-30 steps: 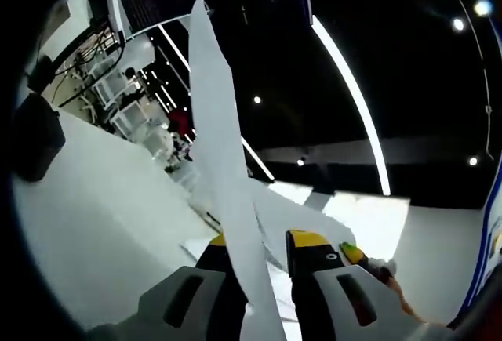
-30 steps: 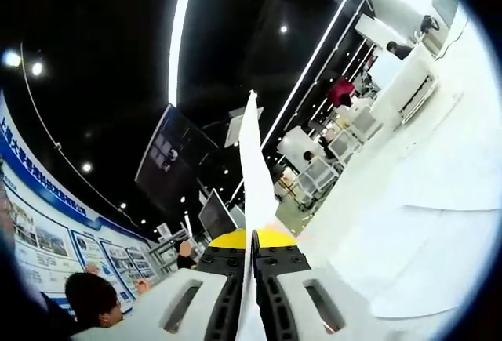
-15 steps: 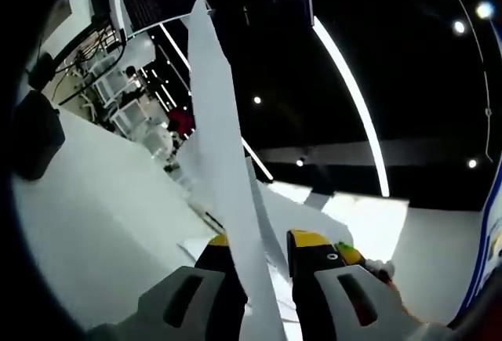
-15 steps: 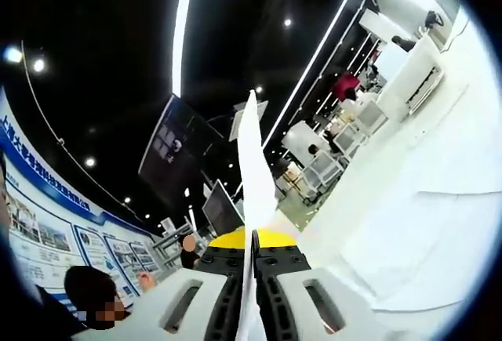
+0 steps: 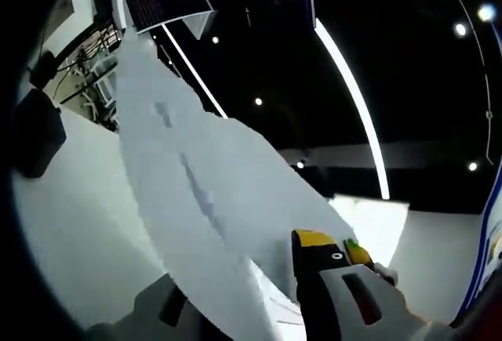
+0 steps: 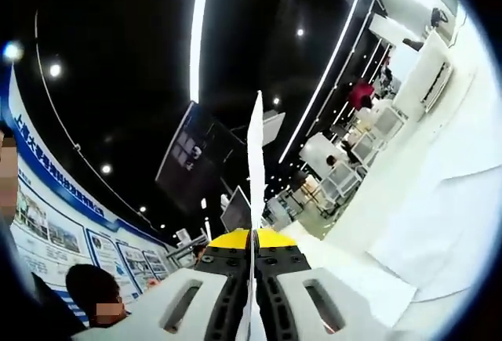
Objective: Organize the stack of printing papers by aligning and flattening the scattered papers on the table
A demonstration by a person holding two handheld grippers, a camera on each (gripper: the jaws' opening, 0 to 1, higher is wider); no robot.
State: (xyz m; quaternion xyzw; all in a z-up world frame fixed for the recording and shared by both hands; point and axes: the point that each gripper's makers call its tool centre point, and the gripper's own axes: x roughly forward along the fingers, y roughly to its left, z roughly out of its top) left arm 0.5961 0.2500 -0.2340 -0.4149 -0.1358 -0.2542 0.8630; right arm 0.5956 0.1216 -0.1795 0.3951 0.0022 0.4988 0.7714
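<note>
My right tool point(image 6: 252, 248) points up toward the ceiling, its two yellow-tipped jaws pressed together with a sheet of paper point(image 6: 256, 153) pinched edge-on between them, the grey jaw housings lying level on either side. My left tool point(image 5: 259, 266) is also tilted upward; I can make out its right jaw with the yellow tip and grey body, while its left jaw is mostly covered by a blurred sheet that spreads across it, so I cannot judge how far apart the jaws stand. Just beyond that right jaw a bit of a hand point(image 5: 383, 270) shows
</note>
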